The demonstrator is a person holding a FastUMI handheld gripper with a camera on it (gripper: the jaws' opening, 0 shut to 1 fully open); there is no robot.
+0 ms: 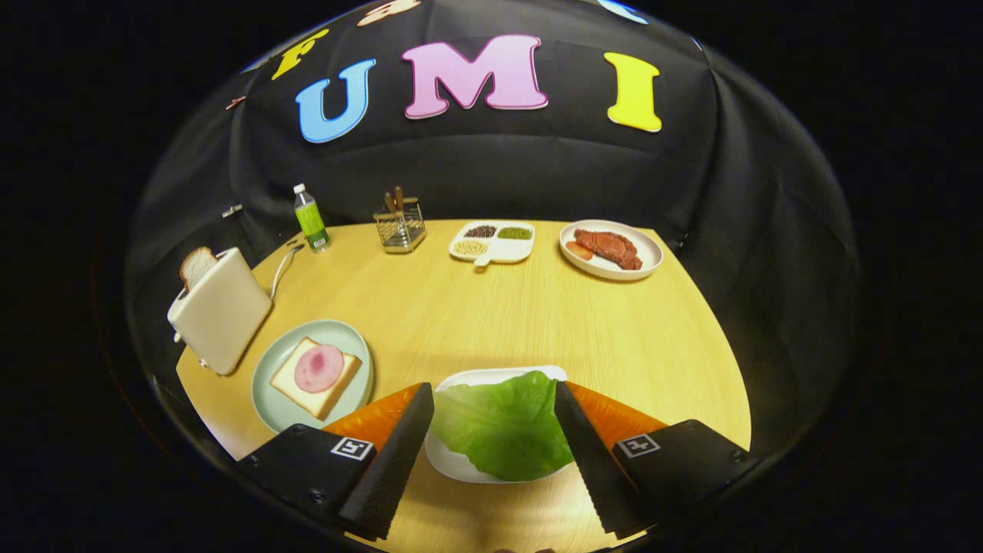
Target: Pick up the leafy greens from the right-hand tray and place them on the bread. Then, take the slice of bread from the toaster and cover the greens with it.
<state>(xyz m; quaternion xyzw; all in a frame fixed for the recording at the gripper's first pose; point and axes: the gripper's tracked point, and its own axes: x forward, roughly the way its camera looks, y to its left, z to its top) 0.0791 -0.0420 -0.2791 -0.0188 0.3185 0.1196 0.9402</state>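
Wide apart, the two fingers (pixel 407 438) of the hand-held gripper (pixel 494 395) straddle the greens (pixel 503 422), gripping nothing. One leaf lies flat on a white tray (pixel 491 378) directly between the fingers, its far edge near the tray's far rim. To the left, on a pale green plate (pixel 353 346), sits the bread (pixel 286 380) with a round of ham (pixel 319 367) on top; beyond that plate a toaster (pixel 223 311) holds a second slice (pixel 196 266) poking up from its slot.

The step in hand looks like the grasp on the leaf. To do it well, I would lower the fingers until they bracket the leaf's thicker middle, then close gently so the leaf bunches and lifts rather than slides on the tray. Keep the tips just off the tray's rim so the tray does not tip or drag across the table (pixel 491 315). Once lifted, carry the leaf left and low to the bread.
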